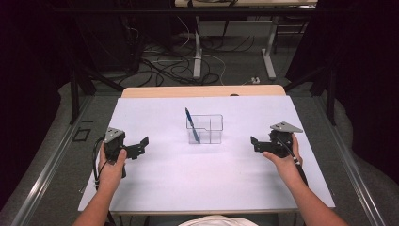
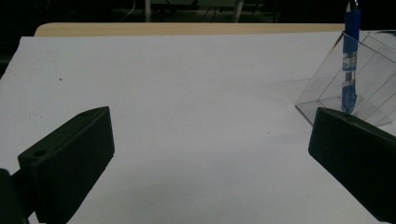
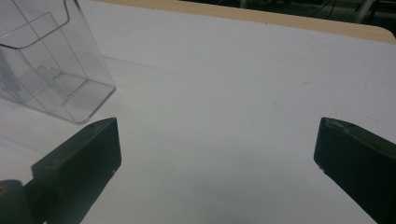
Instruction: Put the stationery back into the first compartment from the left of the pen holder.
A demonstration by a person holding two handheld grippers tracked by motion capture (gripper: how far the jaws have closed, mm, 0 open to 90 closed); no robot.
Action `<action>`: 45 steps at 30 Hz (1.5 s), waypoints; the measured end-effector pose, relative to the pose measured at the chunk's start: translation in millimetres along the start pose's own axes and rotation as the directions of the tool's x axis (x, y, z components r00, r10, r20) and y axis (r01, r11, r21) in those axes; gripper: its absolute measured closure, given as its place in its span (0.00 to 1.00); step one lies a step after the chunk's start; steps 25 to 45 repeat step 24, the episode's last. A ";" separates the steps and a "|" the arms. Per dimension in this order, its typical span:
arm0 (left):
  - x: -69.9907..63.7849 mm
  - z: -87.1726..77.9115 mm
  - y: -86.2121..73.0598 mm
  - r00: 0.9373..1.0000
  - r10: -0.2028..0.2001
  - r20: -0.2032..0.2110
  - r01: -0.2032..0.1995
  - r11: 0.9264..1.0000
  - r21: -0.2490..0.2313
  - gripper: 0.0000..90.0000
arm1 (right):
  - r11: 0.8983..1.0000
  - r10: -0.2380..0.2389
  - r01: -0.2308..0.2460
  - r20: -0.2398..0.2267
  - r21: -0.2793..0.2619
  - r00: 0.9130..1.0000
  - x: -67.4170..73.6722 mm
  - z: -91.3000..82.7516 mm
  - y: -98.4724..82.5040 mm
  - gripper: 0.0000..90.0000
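A clear plastic compartment box [image 1: 209, 129] stands at the middle of the white table top. A blue pen [image 1: 192, 125] leans inside its left part, the top end tilted to the far left. My left gripper [image 1: 140, 147] rests left of the box, jaws wide apart with nothing between them. In the left gripper view [image 2: 210, 140] the pen [image 2: 349, 60] and the box [image 2: 373, 84] stand at the far right. My right gripper [image 1: 255, 145] sits right of the box, also open and holding nothing. The right gripper view [image 3: 217, 144] has the box [image 3: 51, 70] at its upper left.
The white sheet [image 1: 207, 179] covers most of the table, with a strip of bare wood [image 1: 202, 91] along the far edge. Beyond the table lie floor cables [image 1: 160, 70] and the legs of another desk [image 1: 269, 56]. Dark curtains hang at both sides.
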State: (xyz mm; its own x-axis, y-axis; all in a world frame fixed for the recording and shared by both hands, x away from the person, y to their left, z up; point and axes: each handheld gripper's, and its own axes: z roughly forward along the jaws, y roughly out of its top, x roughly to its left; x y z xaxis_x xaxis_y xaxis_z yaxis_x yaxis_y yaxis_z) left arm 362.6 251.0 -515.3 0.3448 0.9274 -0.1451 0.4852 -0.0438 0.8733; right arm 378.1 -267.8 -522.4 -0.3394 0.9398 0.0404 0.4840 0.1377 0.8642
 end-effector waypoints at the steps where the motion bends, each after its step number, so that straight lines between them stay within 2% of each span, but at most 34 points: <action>1: 0.0 -0.2 0.1 1.000 -0.001 0.002 0.001 1.000 0.000 0.00 | 1.000 0.002 -0.002 0.005 0.002 1.000 -2.1 -0.2 -0.9 0.00; 3: 0.0 -0.2 0.0 1.000 -0.001 0.002 0.001 1.000 0.000 0.00 | 1.000 0.007 -0.007 0.020 0.002 1.000 -7.2 0.2 -2.8 0.00; 9: -0.2 0.5 -0.4 1.000 -0.002 0.002 0.002 1.000 0.003 0.00 | 0.998 0.060 -0.061 0.048 0.012 0.997 -18.9 1.2 -8.4 0.00; 12: -0.2 0.8 -0.5 1.000 0.000 0.003 0.000 1.000 0.001 0.00 | 0.998 0.065 -0.066 0.057 0.020 0.996 -21.3 2.4 -10.2 0.00; 15: 0.0 0.8 -0.7 1.000 -0.001 0.003 0.001 1.000 0.003 0.00 | 0.999 0.043 -0.045 0.063 0.028 0.997 -23.6 3.2 -12.1 0.00; 23: 0.7 1.3 -0.8 1.000 -0.003 0.004 0.003 1.000 0.006 0.00 | 0.997 0.060 -0.063 0.065 0.040 0.996 -26.4 5.1 -14.3 0.00; 45: 0.7 1.3 -0.7 1.000 -0.002 0.004 0.002 1.000 0.006 0.00 | 0.997 0.061 -0.064 0.068 0.044 0.996 -27.0 5.1 -14.7 0.00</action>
